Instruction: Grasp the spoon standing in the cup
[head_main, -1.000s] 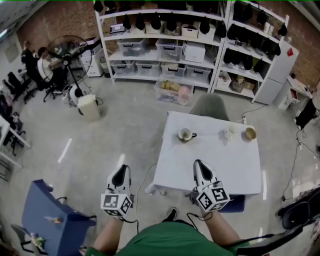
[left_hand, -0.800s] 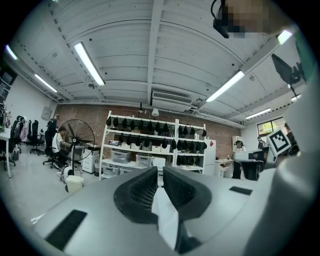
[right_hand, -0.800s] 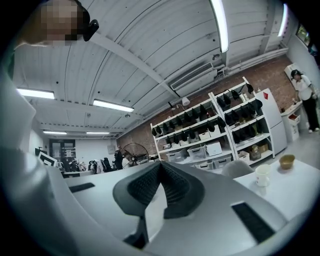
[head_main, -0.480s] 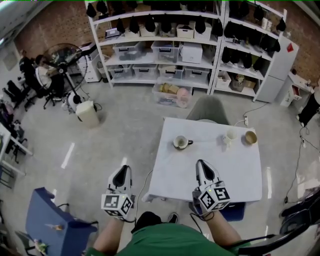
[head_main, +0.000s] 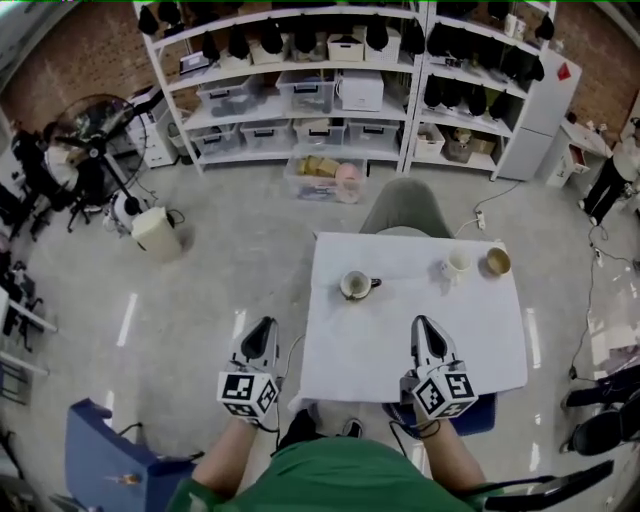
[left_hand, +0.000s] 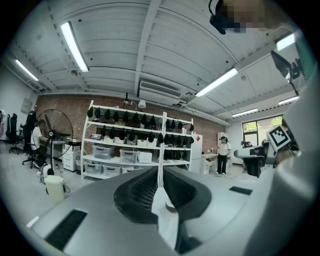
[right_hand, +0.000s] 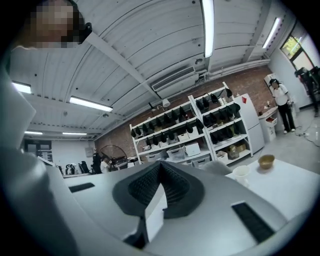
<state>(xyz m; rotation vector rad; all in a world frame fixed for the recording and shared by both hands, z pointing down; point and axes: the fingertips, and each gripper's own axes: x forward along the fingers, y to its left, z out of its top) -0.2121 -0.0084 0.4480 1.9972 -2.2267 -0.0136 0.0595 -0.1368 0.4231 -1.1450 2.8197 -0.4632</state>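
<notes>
Both grippers are far short of the cups. The left gripper (head_main: 263, 328) hangs over the floor just off the left edge of the white square table (head_main: 400, 350). Its jaws are pressed together with nothing between them. The right gripper (head_main: 422, 326) is over the near edge, toward the right corner. Its jaws are also closed and empty.

The spoon is too small to make out in any view. Two vessels could be carrying it. A dark round mug with a side handle (head_main: 353, 286) stands toward the left edge, about midway back. A small white cup (head_main: 456, 265) stands near the far right corner, just beside a tan round bowl (head_main: 497, 262). I cannot tell which of the two holds the spoon.

The first risk, then, is committing to the wrong cup before the handle can be seen.

The second is the closed jaws. If they arrive without opening, they would probably push the spoon round the rim or nudge the cup instead of straddling the handle.

A low, level approach could catch the cup's lip and tip or slide so light a vessel. At the white cup, a wide swing could knock the bowl beside it.

A loose, leaning spoon may also swing away as one pad touches it first.
</notes>
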